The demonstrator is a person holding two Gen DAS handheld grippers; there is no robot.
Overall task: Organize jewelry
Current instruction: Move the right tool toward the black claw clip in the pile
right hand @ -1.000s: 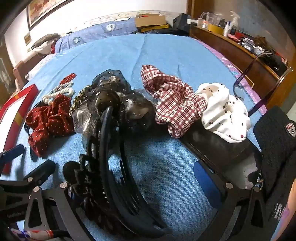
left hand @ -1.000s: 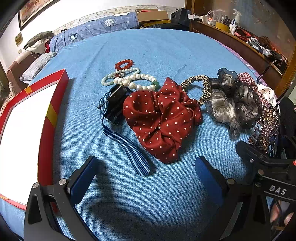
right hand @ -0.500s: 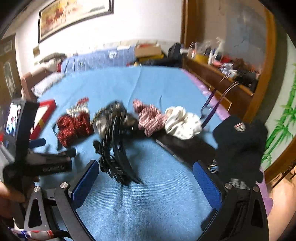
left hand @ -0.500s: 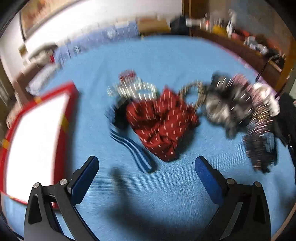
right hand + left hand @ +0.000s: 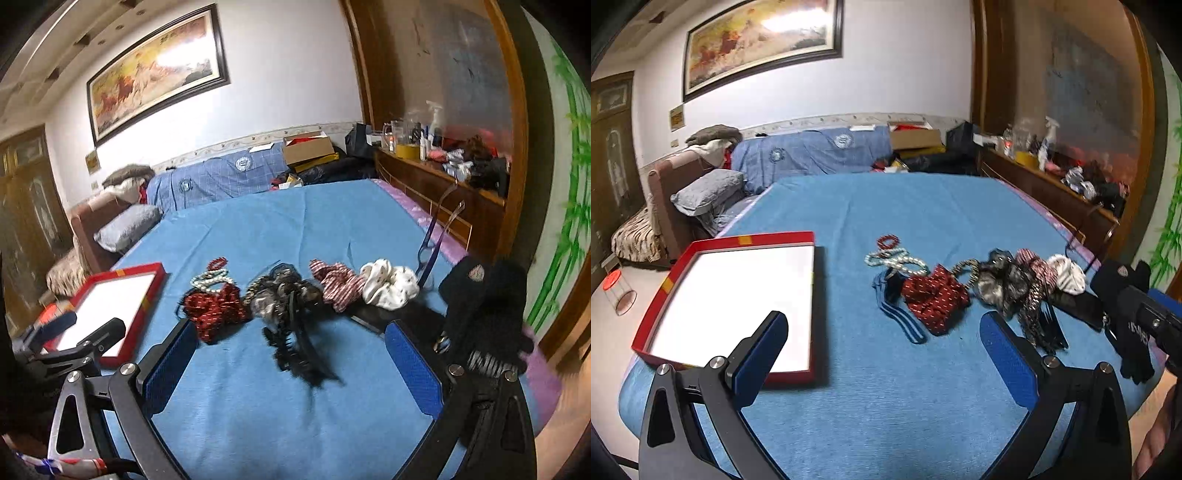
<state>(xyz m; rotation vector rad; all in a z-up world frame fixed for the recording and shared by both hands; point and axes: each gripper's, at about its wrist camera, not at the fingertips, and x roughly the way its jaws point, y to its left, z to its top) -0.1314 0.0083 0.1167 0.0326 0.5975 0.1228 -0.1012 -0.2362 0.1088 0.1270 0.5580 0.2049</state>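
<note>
Left claw (image 5: 884,341): blue-padded fingers spread wide, holding nothing, above the near edge of the bed.
Right claw (image 5: 288,360): also spread wide and empty, over the bed's near right part.
Bed (image 5: 886,398): covered with a blue textured sheet; everything lies on it.
Hair claw clip (image 5: 295,350): black, toothed, nearest to the right claw, its far end touching the grey scrunchie.
Row of scrunchies: red dotted scrunchie (image 5: 934,295), grey scrunchie (image 5: 1001,284), red checked scrunchie (image 5: 338,284), white dotted scrunchie (image 5: 388,282), side by side, touching.
Striped band (image 5: 901,321): navy, partly under the red one.
Beads: pearl bracelets (image 5: 897,260) just behind the red scrunchie, red bead bracelet (image 5: 888,242) beyond.
Box lid (image 5: 738,295): red rim, white inside, empty, well left of the row.
Black glove (image 5: 484,306): right edge.
Far: pillow (image 5: 709,190), framed painting (image 5: 761,40).
</note>
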